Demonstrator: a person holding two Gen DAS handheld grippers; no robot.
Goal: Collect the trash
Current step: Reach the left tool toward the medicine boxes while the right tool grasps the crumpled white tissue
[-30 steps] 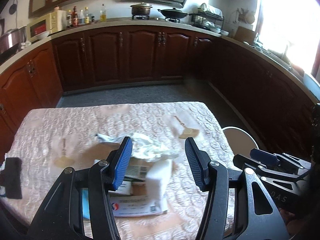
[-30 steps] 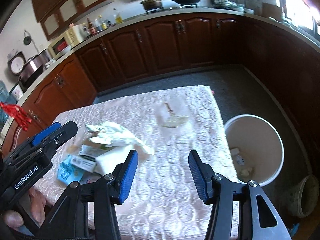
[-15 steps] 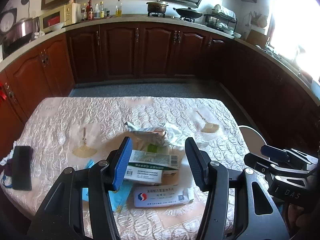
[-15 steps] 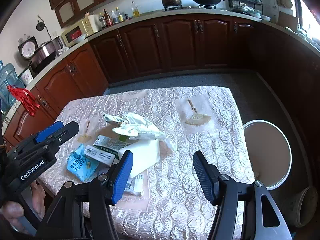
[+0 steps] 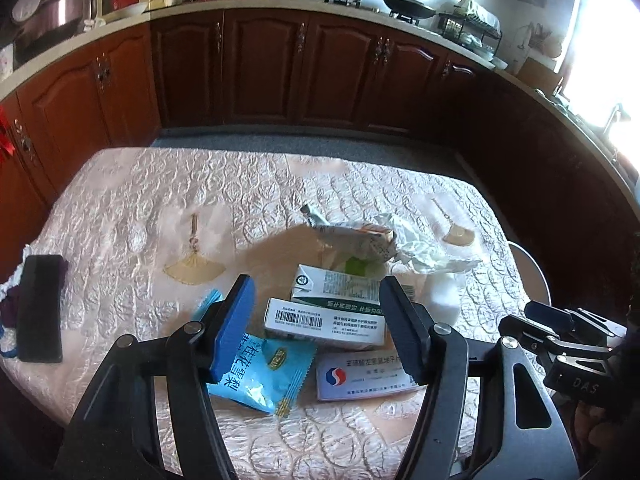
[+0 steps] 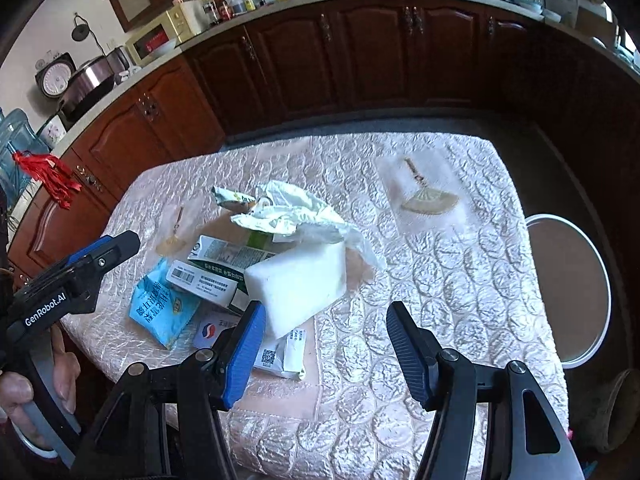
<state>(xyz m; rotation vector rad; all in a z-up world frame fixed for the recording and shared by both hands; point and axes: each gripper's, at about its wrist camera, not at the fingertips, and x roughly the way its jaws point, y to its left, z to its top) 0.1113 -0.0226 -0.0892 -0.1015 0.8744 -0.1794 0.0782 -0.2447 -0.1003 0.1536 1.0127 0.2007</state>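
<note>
A pile of trash lies on the near side of the table: a blue snack packet (image 5: pixel 260 376), a barcoded white-green box (image 5: pixel 324 322), a green-white carton (image 5: pixel 336 288), a flat box with a red-blue logo (image 5: pixel 360 376), a crumpled wrapper (image 5: pixel 352 236) and a white plastic bag (image 6: pixel 296 208). A white block (image 6: pixel 296 284) rests against the boxes. My left gripper (image 5: pixel 316 324) hovers over the boxes, its jaws opening, nothing pressed between them. My right gripper (image 6: pixel 324 352) is open over bare cloth, just right of the white block.
A round bin (image 6: pixel 568 288) stands on the floor beside the table's right edge. A black phone (image 5: pixel 40 312) lies at the left edge. Fan-shaped ornaments (image 5: pixel 196 268) (image 6: pixel 428 200) show on the quilted cloth (image 6: pixel 460 272). Dark cabinets curve around behind.
Both grippers have come down and closer to the pile, which now looks larger. The jaws of both stand wider apart than a second ago.
</note>
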